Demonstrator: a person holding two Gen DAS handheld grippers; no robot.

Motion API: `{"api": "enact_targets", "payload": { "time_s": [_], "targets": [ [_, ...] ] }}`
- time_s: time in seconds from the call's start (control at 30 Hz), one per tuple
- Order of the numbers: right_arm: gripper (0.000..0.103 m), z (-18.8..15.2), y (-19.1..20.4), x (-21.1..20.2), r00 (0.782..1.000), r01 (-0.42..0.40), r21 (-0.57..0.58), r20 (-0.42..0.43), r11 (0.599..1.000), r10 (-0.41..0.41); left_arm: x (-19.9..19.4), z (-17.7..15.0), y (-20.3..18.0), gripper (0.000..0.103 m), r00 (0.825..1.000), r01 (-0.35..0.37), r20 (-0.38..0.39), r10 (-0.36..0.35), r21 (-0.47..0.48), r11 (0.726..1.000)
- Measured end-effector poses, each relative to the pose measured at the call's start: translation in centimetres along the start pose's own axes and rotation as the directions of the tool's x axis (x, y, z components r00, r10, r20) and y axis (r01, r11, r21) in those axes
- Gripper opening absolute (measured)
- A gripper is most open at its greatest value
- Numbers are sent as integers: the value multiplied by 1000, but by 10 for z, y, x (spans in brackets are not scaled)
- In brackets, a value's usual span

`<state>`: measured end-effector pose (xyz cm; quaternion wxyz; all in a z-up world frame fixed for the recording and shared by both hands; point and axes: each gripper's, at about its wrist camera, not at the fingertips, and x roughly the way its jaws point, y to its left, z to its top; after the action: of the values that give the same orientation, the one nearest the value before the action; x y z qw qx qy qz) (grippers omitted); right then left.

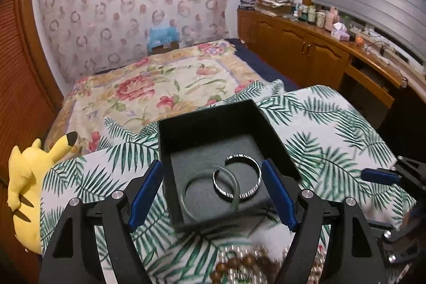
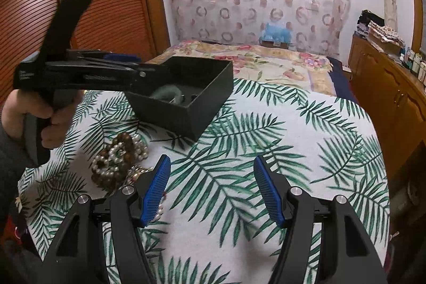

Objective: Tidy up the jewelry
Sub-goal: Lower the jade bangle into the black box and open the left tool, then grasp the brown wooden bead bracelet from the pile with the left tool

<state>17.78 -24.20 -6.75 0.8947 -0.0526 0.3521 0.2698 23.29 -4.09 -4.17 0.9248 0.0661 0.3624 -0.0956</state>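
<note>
left gripper (image 1: pixel 213 193): my jaws are spread wide, one blue pad on each outer side of the black jewelry box (image 1: pixel 191 121); I can't tell whether the pads touch its walls. Right wrist view shows the box's near end tilted up off the cloth with this gripper at it, so contact is likely, but the pads are hidden there.
black jewelry box: dead ahead at 12 o'clock from my left tongs, lid off, grey foam liner showing.
silver bangle (image 1: pixel 241 177): open cuff, flat on the foam, toward the 1 o'clock side of the box floor.
green bangle (image 1: pixel 210 193): translucent ring at the 7 o'clock side, overlapping the silver one.
right gripper (image 2: pixel 211 189): jaws wide apart, nothing between them, hovering over the palm-leaf cloth (image 2: pixel 266 151).
bead pile (image 2: pixel 119 159): brown wooden beads and pearl strands tangled at 10 o'clock from my right tongs, just beside the left pad; from the left wrist it sits at 6 o'clock, below the tongs, blurred.
box vs right tongs: 11 o'clock, well apart.
</note>
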Motion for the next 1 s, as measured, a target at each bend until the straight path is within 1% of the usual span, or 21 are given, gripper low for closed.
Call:
{"api": "enact_targets", "payload": {
  "time_s": [0.2, 0.33, 0.53, 0.57, 0.63, 0.67, 0.73, 0.93, 1.0],
  "targets": [
    [67, -11, 8, -1, 999, -36, 8, -17, 999, 37, -30, -27, 0, 73, 999, 33, 23, -32, -10, 999],
    [64, -18, 17, -2, 998, -55, 6, -27, 998, 55, -44, -51, 1, 73, 998, 57, 24, -57, -20, 998],
    [64, -33, 26, -10, 998, -59, 28, -26, 998, 60, -50, -88, 5, 73, 995, 99, -8, -100, -60, 993],
    [64, -36, 28, -12, 998, -55, 25, -26, 998, 56, -49, -92, 5, 71, 995, 102, -13, -103, -65, 993],
    [64, -41, 33, -16, 999, -47, 16, -27, 999, 48, -48, -99, 7, 60, 993, 110, -26, -112, -71, 991],
    [64, -42, 34, -17, 998, -48, 16, -27, 999, 48, -47, -101, 8, 58, 993, 113, -31, -116, -75, 991],
    [64, -46, 37, -22, 998, -48, 13, -29, 999, 48, -45, -104, 11, 47, 992, 119, -40, -123, -84, 989],
    [64, -51, 43, -30, 999, -36, -12, -26, 999, 36, -30, -105, 20, 33, 988, 125, -80, -132, -97, 987],
    [64, -50, 44, -32, 999, -36, -14, -24, 999, 36, -23, -104, 22, 31, 987, 119, -98, -128, -98, 988]
  ]
}}
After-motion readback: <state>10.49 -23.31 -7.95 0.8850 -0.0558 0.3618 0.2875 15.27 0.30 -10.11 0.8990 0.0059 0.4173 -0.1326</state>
